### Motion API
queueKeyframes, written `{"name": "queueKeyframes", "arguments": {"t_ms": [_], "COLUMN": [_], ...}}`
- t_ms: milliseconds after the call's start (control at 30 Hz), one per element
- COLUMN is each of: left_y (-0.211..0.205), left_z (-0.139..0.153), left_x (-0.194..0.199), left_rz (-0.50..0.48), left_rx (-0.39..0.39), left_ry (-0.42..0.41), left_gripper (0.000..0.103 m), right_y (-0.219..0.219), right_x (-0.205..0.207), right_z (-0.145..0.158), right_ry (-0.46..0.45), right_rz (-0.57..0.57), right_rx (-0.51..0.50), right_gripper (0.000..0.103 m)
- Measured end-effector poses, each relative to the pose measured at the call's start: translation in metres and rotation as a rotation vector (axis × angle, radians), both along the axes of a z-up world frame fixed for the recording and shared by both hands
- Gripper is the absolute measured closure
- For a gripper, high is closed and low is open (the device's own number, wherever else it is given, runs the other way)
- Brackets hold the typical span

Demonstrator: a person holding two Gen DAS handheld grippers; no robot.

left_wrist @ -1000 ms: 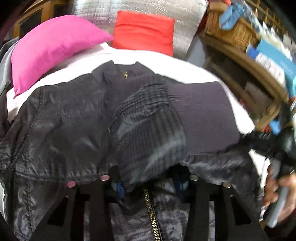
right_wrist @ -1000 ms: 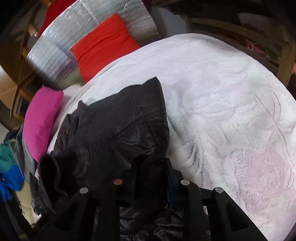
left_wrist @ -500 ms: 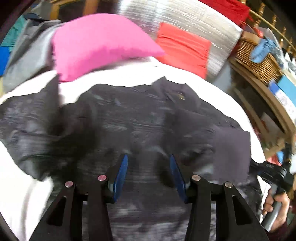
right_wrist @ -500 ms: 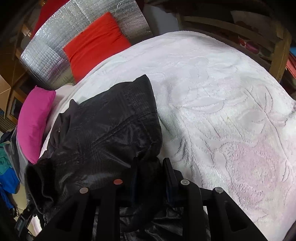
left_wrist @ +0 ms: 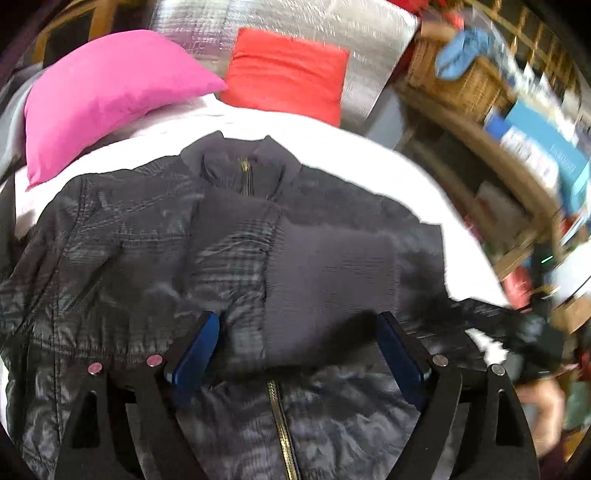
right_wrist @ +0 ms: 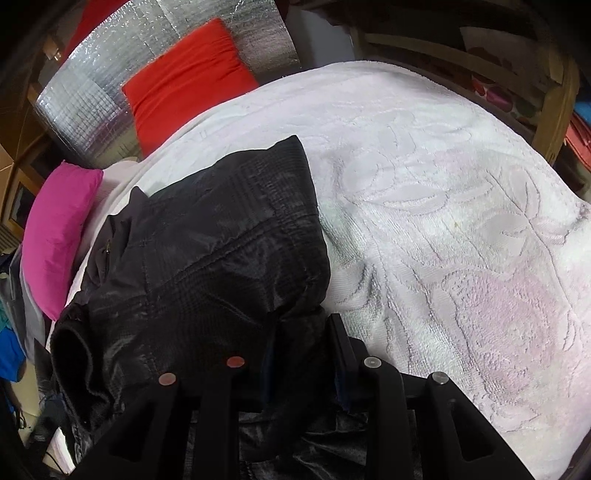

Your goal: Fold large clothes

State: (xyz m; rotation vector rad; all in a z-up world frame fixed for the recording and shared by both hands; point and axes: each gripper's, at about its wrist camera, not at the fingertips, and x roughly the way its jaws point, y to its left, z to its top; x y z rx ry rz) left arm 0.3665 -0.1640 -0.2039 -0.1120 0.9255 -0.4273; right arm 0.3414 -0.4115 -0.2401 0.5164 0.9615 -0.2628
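Observation:
A shiny black jacket (left_wrist: 122,258) with a gold zip lies front up on the white bedspread (left_wrist: 332,147). One sleeve with its ribbed knit cuff (left_wrist: 332,273) is folded across the chest. My left gripper (left_wrist: 299,332) is open and empty just above that sleeve. In the right wrist view the jacket (right_wrist: 207,258) is bunched at the bed's left side. My right gripper (right_wrist: 303,343) is shut on a fold of the jacket's fabric at its near edge.
A pink pillow (left_wrist: 107,92) and a red pillow (left_wrist: 288,74) lie at the head of the bed against a silver quilted headboard (left_wrist: 229,18). A wicker basket (left_wrist: 454,77) and shelves stand to the right. White bedspread (right_wrist: 461,221) stretches to the right of the jacket.
My left gripper let go of the sleeve, opened wide and drew back after laying the sleeve across the chest. My right gripper stayed shut on the jacket and barely moved.

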Motion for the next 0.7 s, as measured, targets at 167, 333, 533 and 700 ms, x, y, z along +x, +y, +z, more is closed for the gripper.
{"name": "queueKeyframes", "arguments": {"t_ms": [167,333,533,700], "left_y": [-0.012,0.004,0.049,0.088], "left_z": [-0.013,-0.006,0.004,0.005], "left_x": [0.005,0.007,0.015,0.016], "left_rz": [0.019,0.061,0.141,0.198], "left_rx": [0.091,0.116,0.038,0.001], "left_ry": [-0.060,-0.108,-0.090,-0.058], "left_gripper": [0.023,0.076,0.087,0.094], "right_y": [0.010,0.023,0.039,0.054], "right_x": [0.004,0.008,0.008,0.007], "right_z": [0.003,0.006,0.007,0.006], "right_ry": [0.015,0.028,0.019,0.011], "right_rz": [0.022,0.037,0.074,0.103], "right_rx": [-0.072,-0.170,-0.293,-0.403], "right_gripper": [0.073,0.073,0.073,0.074]}}
